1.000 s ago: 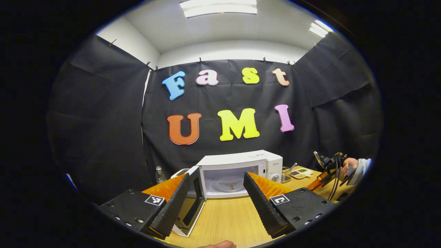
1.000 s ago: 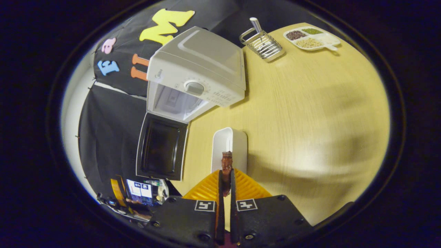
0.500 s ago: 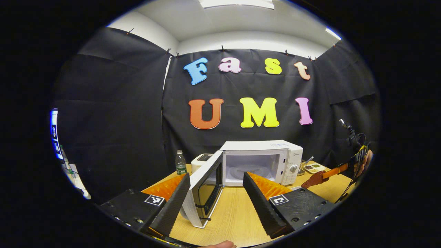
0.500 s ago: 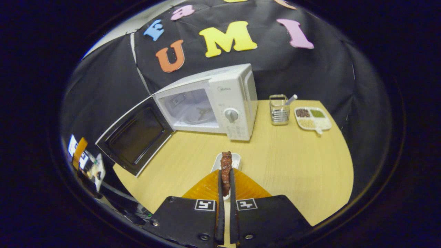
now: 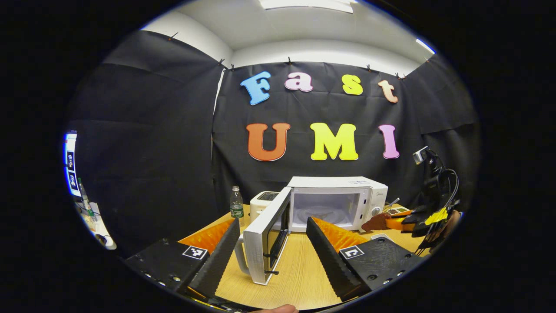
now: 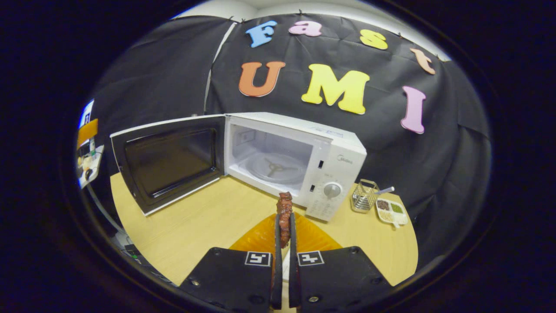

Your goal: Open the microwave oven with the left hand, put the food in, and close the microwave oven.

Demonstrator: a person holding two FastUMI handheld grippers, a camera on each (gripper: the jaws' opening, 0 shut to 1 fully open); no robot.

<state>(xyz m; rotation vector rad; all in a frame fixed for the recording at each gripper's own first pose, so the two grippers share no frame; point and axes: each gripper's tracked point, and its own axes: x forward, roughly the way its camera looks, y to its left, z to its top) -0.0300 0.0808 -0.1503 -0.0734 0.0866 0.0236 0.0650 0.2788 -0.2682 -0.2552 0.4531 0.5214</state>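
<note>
Two of the task's three steps look unfinished to us. The white microwave oven [image 6: 299, 156] stands on the pale wooden table [image 6: 208, 221] with its dark-windowed door [image 6: 167, 158] swung wide to the side, so the opening is done — its cavity with the round glass turntable [image 6: 273, 167] lies bare. What remains, as we judge it, is carrying the food in, letting go, and swinging the door shut.

We see the right gripper [image 6: 283, 234] with its two fingers pressed together on a reddish-brown strip of food [image 6: 284, 213], which sticks up between the tips, held above the table in front of the oven's mouth and not yet inside. The left gripper [image 5: 271, 248] has its fingers spread wide with nothing between them; in its view the door's edge [image 5: 265, 243] stands between the two fingers, farther off, with no contact that we can make out.

To the oven's right sit a small wire basket [image 6: 364, 201] and a white divided dish of beans [image 6: 392, 211]; on its other side stand a clear plastic bottle [image 5: 236, 204] and a white toaster [image 5: 265, 201].

As for writing — there is a small brand mark above the control dial [image 6: 332, 190], too small for us to make out, and square black-and-white markers on each gripper's body.
</note>
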